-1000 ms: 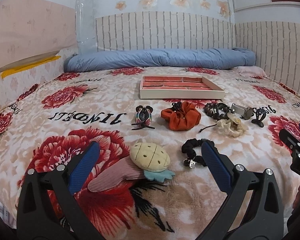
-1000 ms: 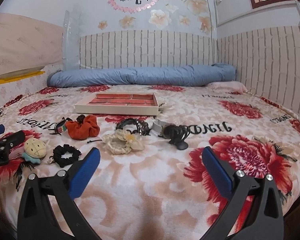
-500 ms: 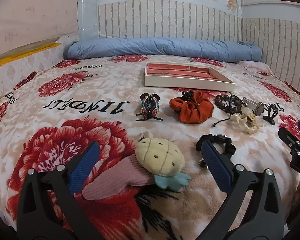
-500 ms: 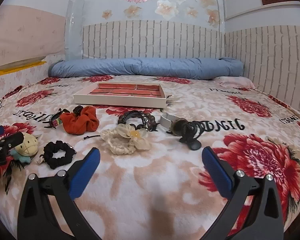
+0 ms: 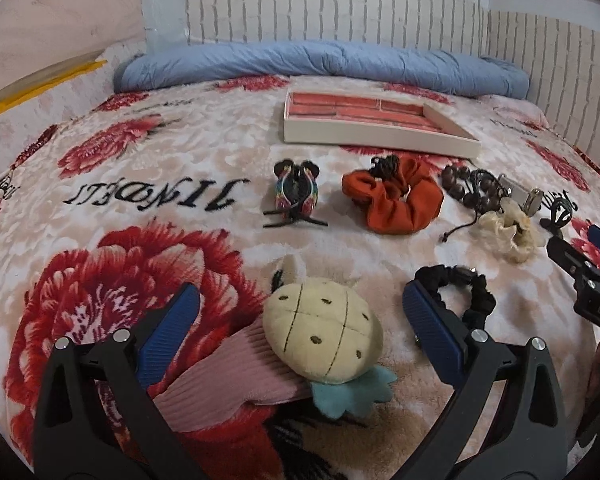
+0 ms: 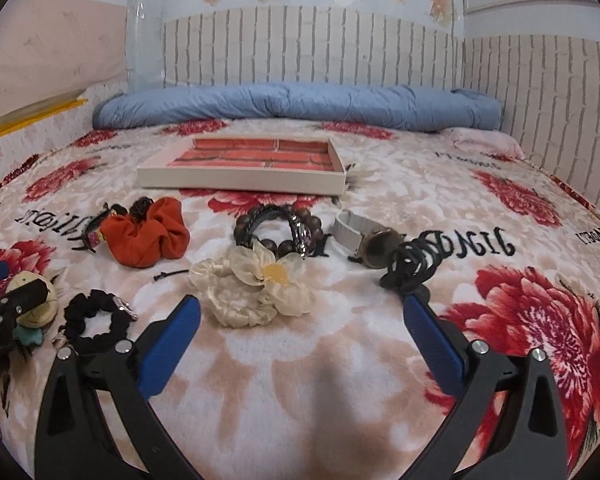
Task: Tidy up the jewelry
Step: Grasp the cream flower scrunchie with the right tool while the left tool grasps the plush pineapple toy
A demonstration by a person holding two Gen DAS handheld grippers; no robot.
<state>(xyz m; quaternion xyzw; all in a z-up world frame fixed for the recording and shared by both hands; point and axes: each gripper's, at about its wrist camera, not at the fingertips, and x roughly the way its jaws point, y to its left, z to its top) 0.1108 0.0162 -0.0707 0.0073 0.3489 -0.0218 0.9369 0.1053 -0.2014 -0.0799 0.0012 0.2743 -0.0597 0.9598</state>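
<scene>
Several accessories lie on a floral blanket. My left gripper is open around a plush pineapple hair clip with a pink ribbed part. A black scrunchie, a colourful claw clip and an orange scrunchie lie beyond. My right gripper is open and empty, just short of a cream flower scrunchie. Past it lie a bead bracelet, a watch and a black coil tie. A cream tray with red compartments sits further back.
A rolled blue quilt lies along the far side of the bed, against a brick-pattern wall. The bed's right edge meets the side wall. The left gripper's finger shows at the left of the right wrist view.
Both grippers have moved forward and lower toward the items. The left one now straddles the pineapple clip; the right one has closed in on the cream flower scrunchie.
</scene>
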